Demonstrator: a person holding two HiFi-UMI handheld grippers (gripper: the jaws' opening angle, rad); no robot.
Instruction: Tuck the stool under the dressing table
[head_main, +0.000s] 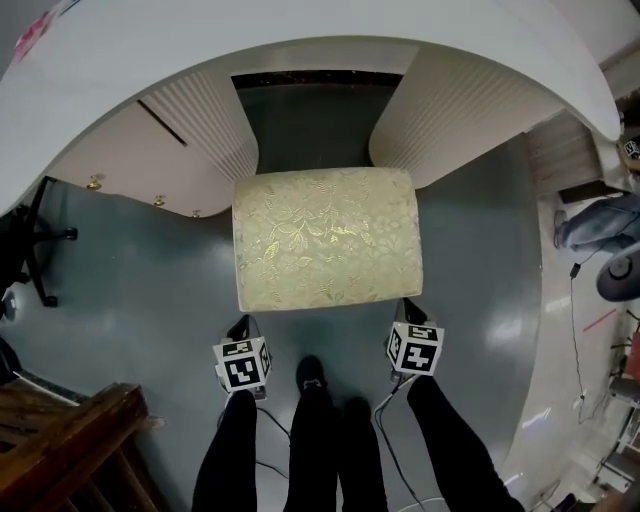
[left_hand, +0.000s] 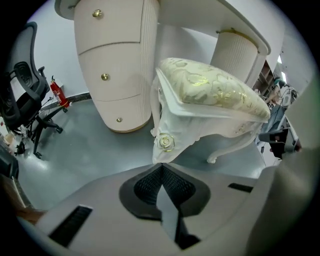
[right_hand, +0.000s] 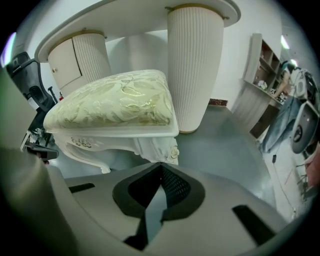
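The stool (head_main: 327, 238), white carved legs under a cream-gold floral cushion, stands on the grey floor, its far edge just inside the gap between the two ribbed pedestals of the white dressing table (head_main: 300, 45). My left gripper (head_main: 240, 326) is at the stool's near left corner and my right gripper (head_main: 410, 308) at its near right corner. In the left gripper view the shut jaws (left_hand: 161, 164) come to a point just below the rose-carved leg (left_hand: 165, 143). The right gripper (right_hand: 161, 164) is shut too, right under the other rose-carved leg (right_hand: 172, 151). Neither holds anything.
The drawer pedestal (left_hand: 112, 65) stands left of the gap and a ribbed pedestal (right_hand: 195, 65) right of it. A black office chair (left_hand: 25, 100) and a red fire extinguisher (left_hand: 59, 94) are at the left. Wooden furniture (head_main: 70, 440) is near left. My legs (head_main: 330, 440) are behind the stool.
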